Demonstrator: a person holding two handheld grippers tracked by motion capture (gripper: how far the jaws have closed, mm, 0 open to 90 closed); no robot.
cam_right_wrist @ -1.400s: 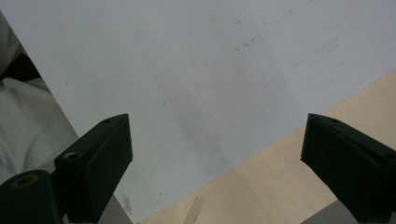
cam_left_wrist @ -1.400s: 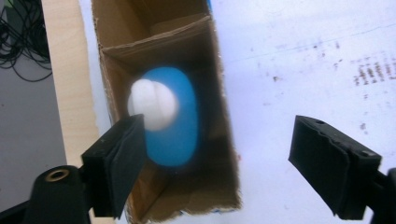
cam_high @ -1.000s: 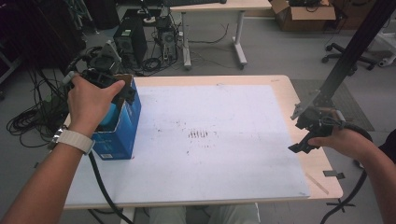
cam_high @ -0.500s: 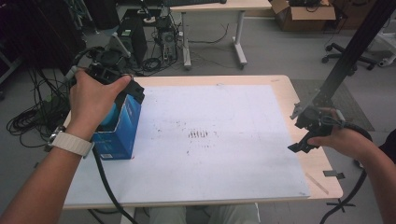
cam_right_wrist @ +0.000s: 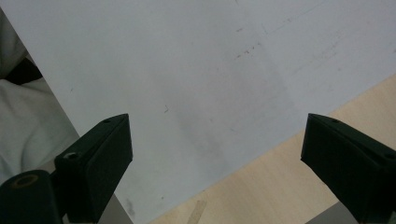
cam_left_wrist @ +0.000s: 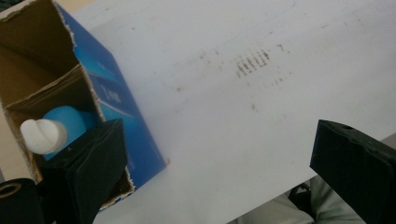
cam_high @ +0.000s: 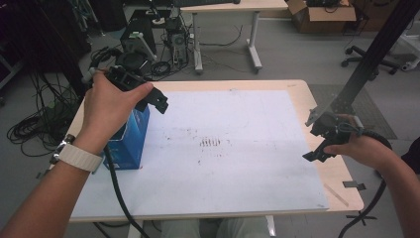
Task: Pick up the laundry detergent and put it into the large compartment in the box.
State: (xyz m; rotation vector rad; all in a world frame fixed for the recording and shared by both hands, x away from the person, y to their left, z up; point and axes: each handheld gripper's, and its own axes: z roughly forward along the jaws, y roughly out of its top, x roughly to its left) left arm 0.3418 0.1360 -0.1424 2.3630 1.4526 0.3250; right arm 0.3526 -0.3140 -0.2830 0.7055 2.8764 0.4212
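A blue cardboard box (cam_high: 130, 139) stands open-topped at the table's left side. Inside it, in the left gripper view, the box (cam_left_wrist: 116, 100) holds a blue bottle (cam_left_wrist: 70, 122) with a white cap (cam_left_wrist: 43, 136), upright in a cardboard compartment. My left gripper (cam_high: 156, 101) hovers over the box's top right edge, jaws pointing right. In its own view the left gripper (cam_left_wrist: 219, 175) is open and empty, one jaw over the box's rim. My right gripper (cam_high: 313, 137) hangs open over the table's right edge. The right gripper (cam_right_wrist: 224, 163) holds nothing.
A marked white sheet (cam_high: 233, 163) covers most of the wooden table (cam_high: 297, 91). Bits of tape (cam_high: 354, 185) lie at the front right corner. A black slanted pole (cam_high: 371, 54) rises at the right. Computer towers (cam_high: 133, 47) and cables sit on the floor behind.
My left gripper has lifted and swung to the right off the box top, its jaws now past the box's edge. The right gripper has stayed put.
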